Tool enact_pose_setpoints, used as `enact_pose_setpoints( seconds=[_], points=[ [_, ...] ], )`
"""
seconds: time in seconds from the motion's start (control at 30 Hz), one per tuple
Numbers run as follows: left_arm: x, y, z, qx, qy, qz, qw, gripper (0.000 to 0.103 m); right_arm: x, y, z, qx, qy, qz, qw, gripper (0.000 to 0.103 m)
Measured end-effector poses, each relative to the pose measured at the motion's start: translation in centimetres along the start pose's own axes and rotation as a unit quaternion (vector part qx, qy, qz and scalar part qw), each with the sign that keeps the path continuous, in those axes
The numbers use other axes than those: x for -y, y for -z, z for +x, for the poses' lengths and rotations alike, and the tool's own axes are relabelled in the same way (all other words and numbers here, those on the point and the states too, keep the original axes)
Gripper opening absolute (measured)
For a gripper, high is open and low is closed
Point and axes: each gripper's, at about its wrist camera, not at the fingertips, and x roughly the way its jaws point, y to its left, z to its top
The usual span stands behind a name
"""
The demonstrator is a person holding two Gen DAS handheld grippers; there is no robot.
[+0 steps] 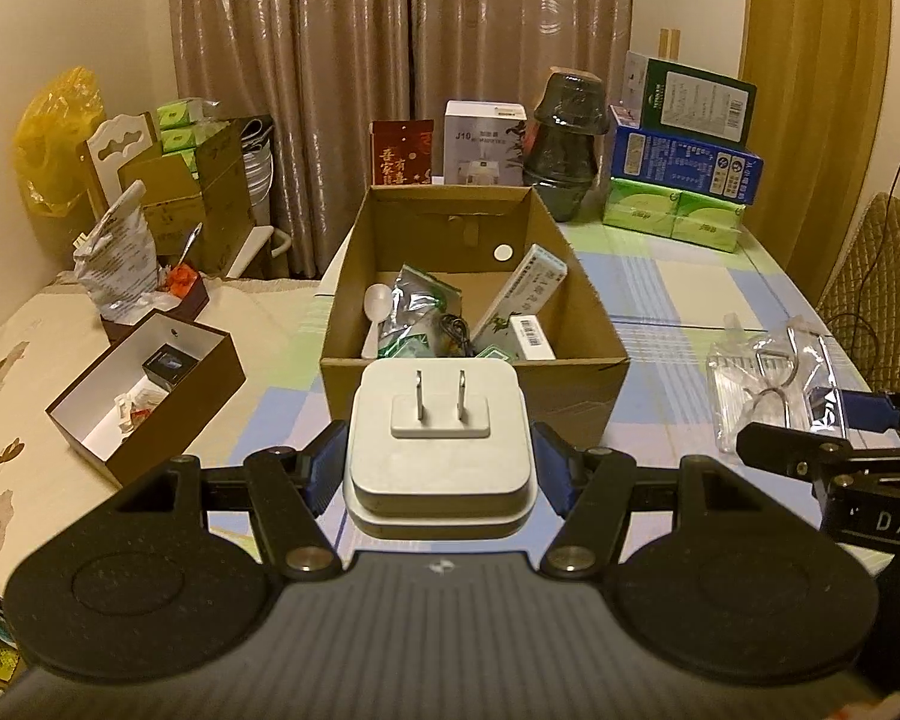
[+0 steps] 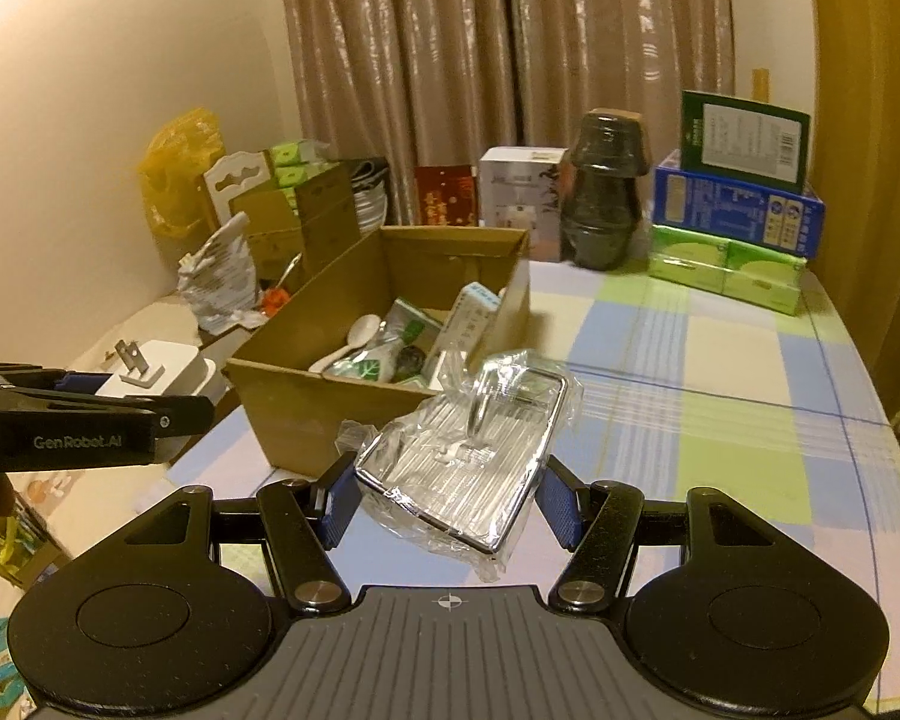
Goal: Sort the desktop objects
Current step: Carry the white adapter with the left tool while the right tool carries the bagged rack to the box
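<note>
Charger (image 1: 438, 450) between left gripper (image 1: 438, 471) fingers, before cardboard box (image 1: 474, 384)

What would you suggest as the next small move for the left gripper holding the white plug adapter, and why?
Probably carry it forward over the cardboard box and release. The left gripper is shut on the white plug adapter, just short of the box's near wall, and the box already holds sorted items.
</note>
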Motion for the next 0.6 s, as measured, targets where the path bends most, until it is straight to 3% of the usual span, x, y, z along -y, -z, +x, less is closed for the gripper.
enact_pose_setpoints(
  seconds=[0.6],
  points=[
    [-1.6,-0.7,2.0,-0.012,-0.001,-0.006,0.9999,0.06,-1.2,-0.9,2.9,-0.01,-0.013,-0.007,1.0,0.059]
  ],
)
